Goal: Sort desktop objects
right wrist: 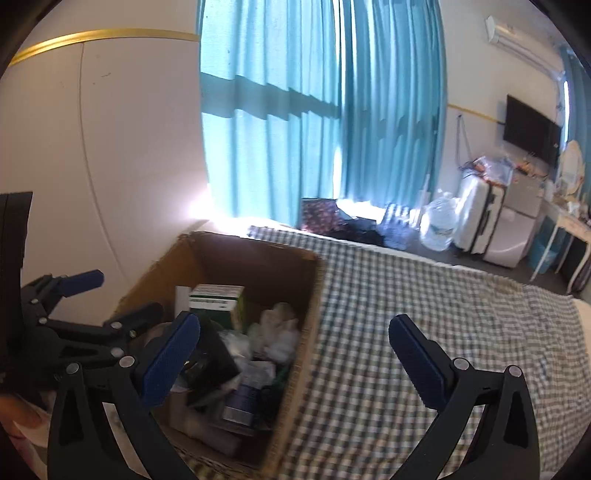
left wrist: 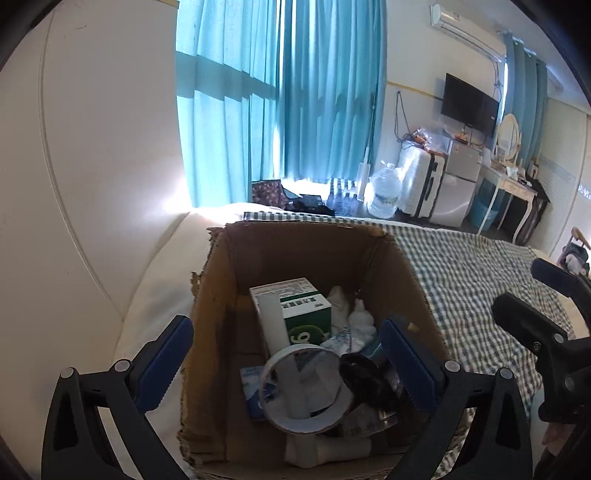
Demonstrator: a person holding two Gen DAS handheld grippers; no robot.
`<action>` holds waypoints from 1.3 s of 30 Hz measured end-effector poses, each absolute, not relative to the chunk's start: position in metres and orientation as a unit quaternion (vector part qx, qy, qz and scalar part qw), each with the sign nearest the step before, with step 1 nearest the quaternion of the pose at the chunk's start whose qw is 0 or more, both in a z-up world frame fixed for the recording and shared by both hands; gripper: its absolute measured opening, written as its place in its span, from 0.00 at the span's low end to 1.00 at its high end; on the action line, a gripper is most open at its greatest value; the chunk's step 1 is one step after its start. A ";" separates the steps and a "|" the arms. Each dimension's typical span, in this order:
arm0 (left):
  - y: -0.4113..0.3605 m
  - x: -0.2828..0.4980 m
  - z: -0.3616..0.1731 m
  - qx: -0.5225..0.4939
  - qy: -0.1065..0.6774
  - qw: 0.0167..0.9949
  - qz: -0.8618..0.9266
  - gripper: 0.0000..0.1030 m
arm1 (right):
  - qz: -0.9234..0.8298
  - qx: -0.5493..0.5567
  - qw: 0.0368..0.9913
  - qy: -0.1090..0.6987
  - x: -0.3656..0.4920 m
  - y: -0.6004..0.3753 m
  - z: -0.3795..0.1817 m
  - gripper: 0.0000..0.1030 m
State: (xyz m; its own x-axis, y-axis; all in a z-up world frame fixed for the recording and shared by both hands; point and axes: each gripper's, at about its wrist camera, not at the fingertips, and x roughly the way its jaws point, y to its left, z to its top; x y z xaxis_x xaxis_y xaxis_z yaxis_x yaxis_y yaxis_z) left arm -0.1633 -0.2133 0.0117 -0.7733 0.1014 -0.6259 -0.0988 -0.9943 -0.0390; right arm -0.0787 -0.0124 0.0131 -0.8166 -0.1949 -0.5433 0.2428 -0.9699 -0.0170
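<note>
left gripper (left wrist: 288, 354) gapes wide above the torn brown cardboard box (left wrist: 314, 243); right gripper (right wrist: 295, 354), beside it, likewise empty, likely after drops.

brown cardboard box (left wrist: 295, 254), green-and-white carton (left wrist: 295, 306) inside it, green-white checked cloth (right wrist: 424, 314) beside it, teal curtains (left wrist: 280, 92) behind it, blue gripper pads (left wrist: 166, 354)

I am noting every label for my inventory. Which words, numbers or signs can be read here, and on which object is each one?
"9": large white digit on the side of the green box in the cardboard box.
Small print on the green box's top and side: too blurred to read.
Air conditioner mark: too small to read.
</note>
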 end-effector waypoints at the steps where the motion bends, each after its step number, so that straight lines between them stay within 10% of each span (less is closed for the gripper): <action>1: -0.210 -0.162 0.012 -0.333 -0.002 0.050 0.942 1.00 | -0.955 0.273 0.103 0.046 -0.074 -0.006 0.014 1.00; 39: -0.151 -0.138 0.000 -0.332 0.001 0.121 0.936 1.00 | -0.944 0.328 -0.012 0.015 -0.064 0.060 -0.015 1.00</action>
State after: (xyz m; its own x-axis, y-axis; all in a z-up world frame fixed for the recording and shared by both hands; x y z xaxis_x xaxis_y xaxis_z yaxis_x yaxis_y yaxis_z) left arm -0.1376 -0.1509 0.0003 -0.7507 0.2251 -0.6211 -0.2259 -0.9709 -0.0788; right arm -0.0644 0.0600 -0.0154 -0.7844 0.0319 -0.6195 -0.0122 -0.9993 -0.0360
